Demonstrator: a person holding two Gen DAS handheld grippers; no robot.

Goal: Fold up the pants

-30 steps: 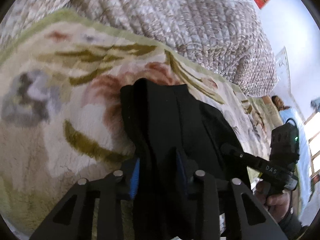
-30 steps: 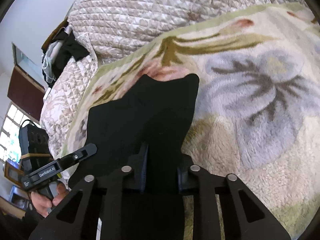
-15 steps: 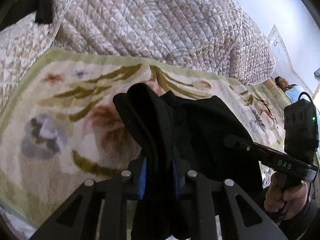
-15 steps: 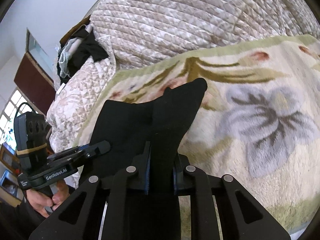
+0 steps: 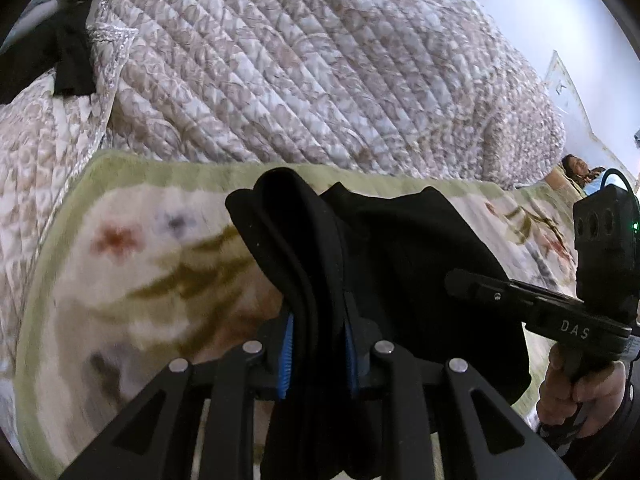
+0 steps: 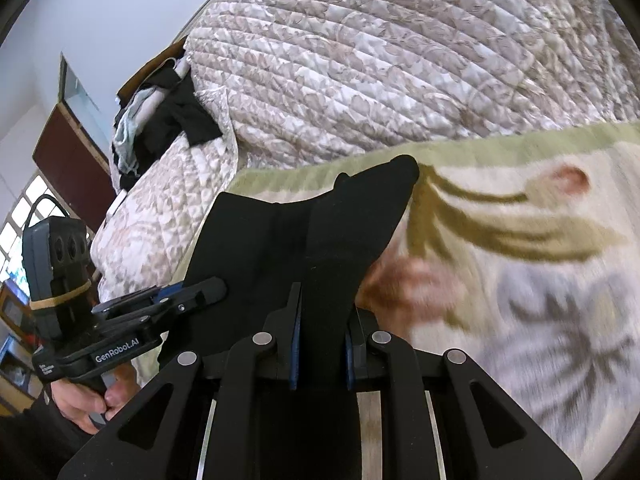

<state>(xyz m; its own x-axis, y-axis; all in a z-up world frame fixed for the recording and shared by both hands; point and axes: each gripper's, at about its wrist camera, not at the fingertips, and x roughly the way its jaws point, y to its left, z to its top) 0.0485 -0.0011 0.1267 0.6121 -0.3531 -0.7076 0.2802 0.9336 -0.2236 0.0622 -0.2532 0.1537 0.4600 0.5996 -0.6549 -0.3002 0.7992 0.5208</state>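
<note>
So: left gripper [image 5: 316, 354] and right gripper [image 6: 320, 354] each clamp black pants [image 5: 400, 264], lifted above floral blanket [image 5: 132, 264], near its far edge. Fold apparently mid-way; laying down, smoothing remain.

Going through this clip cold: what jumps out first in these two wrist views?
The black pants fill the middle of both views, lifted above the flowered blanket, with the left gripper and the right gripper each clamped on a bunch of the cloth. Behind them rises a big quilted bedspread, and a pile of dark clothes lies at its far left in the right wrist view.
</note>
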